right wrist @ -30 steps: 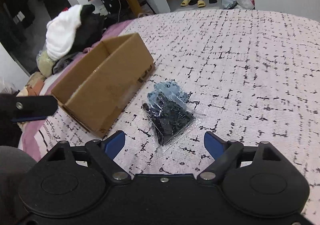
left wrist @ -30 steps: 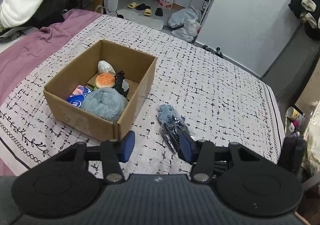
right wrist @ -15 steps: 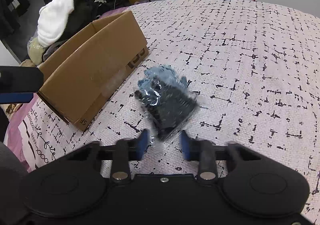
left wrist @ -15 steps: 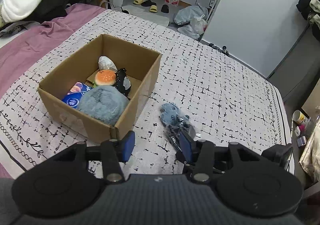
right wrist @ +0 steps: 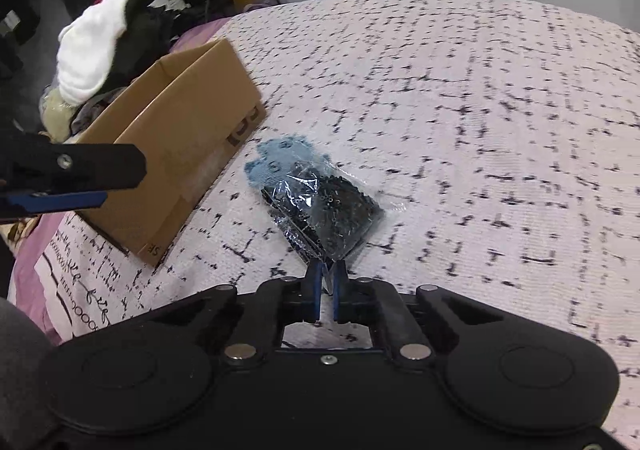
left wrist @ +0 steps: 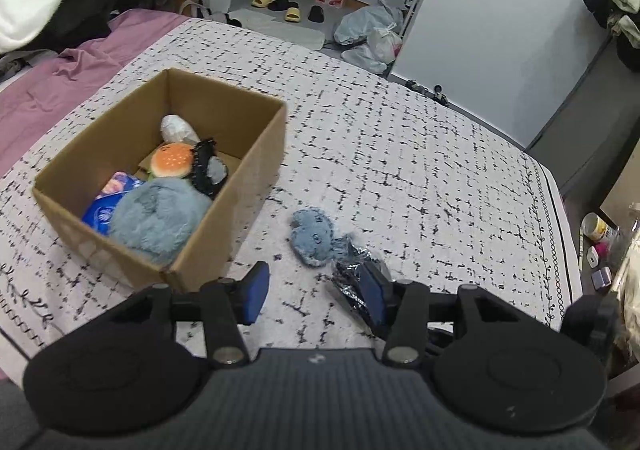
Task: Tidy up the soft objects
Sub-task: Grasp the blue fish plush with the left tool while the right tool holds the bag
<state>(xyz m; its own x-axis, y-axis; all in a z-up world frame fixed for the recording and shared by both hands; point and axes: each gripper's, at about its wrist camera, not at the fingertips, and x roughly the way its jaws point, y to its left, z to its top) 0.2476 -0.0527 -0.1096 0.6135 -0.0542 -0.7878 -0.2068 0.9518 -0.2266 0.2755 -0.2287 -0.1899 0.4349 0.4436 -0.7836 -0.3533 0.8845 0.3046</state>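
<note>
Left wrist view: the left hand-held gripper (left wrist: 314, 296) stands half open and empty. The clear plastic bag of dark knitted pieces (left wrist: 352, 282) lies on the patterned bedspread (left wrist: 420, 170) at about one o'clock, partly behind one fingertip; the open brown cardboard box (left wrist: 248, 186) sits at eleven.

Right wrist view: the right hand-held gripper (right wrist: 326, 282) has just closed, pinching the bag's (right wrist: 324, 210) near corner. The bag's long axis runs toward eleven o'clock, and the box (right wrist: 180, 154) lies at ten, so the right hand is nearer.
</note>
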